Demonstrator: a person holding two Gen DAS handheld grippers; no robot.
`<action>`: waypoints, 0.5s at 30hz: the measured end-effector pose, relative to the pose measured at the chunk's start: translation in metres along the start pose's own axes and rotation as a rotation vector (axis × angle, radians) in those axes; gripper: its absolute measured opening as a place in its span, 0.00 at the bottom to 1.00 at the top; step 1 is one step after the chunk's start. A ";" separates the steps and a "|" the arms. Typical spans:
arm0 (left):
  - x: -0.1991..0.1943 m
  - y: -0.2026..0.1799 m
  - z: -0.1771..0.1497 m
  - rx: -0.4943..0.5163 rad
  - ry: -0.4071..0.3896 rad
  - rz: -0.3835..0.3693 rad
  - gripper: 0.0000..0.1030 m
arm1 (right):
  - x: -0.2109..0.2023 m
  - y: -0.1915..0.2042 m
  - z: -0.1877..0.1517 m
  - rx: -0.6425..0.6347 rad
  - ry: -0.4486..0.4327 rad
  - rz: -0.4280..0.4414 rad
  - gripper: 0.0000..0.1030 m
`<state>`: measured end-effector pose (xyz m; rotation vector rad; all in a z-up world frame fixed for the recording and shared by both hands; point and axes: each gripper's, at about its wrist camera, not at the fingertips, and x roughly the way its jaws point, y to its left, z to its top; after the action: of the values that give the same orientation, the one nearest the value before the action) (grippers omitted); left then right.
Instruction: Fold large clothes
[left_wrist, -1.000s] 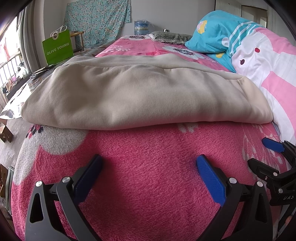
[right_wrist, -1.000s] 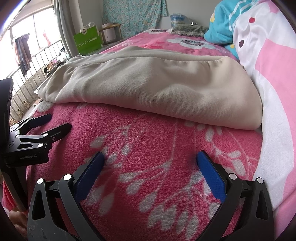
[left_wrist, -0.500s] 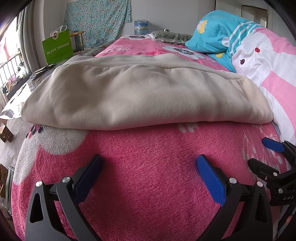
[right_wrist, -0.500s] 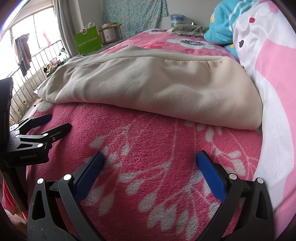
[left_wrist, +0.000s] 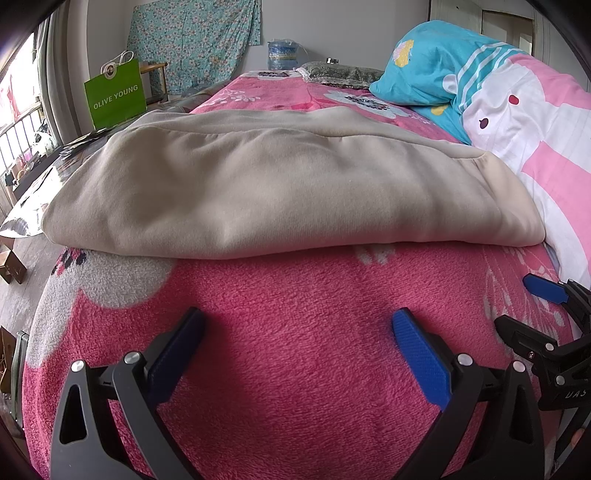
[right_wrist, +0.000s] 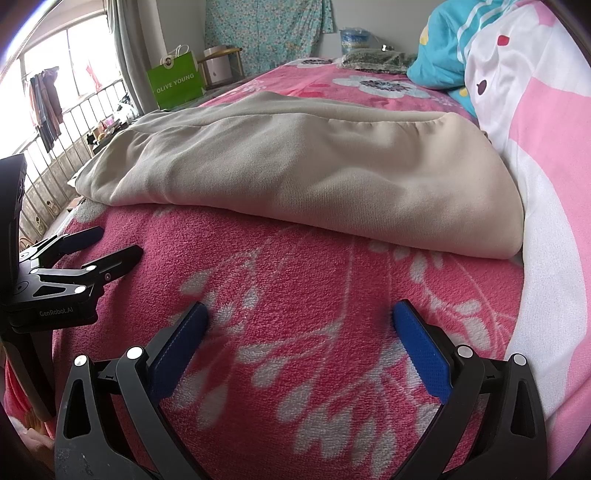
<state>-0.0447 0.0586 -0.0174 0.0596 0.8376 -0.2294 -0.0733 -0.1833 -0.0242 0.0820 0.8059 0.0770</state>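
Note:
A beige garment lies folded in a flat rectangle across the pink flowered blanket on the bed; it also shows in the right wrist view. My left gripper is open and empty, low over the blanket, a little short of the garment's near edge. My right gripper is open and empty too, beside the left one and short of the garment's near right corner. Each gripper shows at the edge of the other's view: the right one, the left one.
A pink and white quilt and a blue pillow lie along the right side of the bed. A green paper bag stands off the bed's left side. A window railing is at far left.

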 end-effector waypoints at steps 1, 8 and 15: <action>0.000 0.000 0.000 0.000 0.000 0.001 0.97 | 0.001 0.000 0.000 0.000 0.000 0.000 0.93; 0.000 0.000 0.000 0.000 0.000 0.000 0.97 | 0.000 0.000 0.000 0.000 -0.001 0.000 0.93; 0.000 0.000 0.000 0.000 0.001 0.000 0.97 | 0.000 0.000 0.000 0.000 -0.001 0.000 0.93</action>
<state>-0.0449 0.0587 -0.0176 0.0600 0.8384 -0.2295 -0.0735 -0.1830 -0.0244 0.0818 0.8052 0.0766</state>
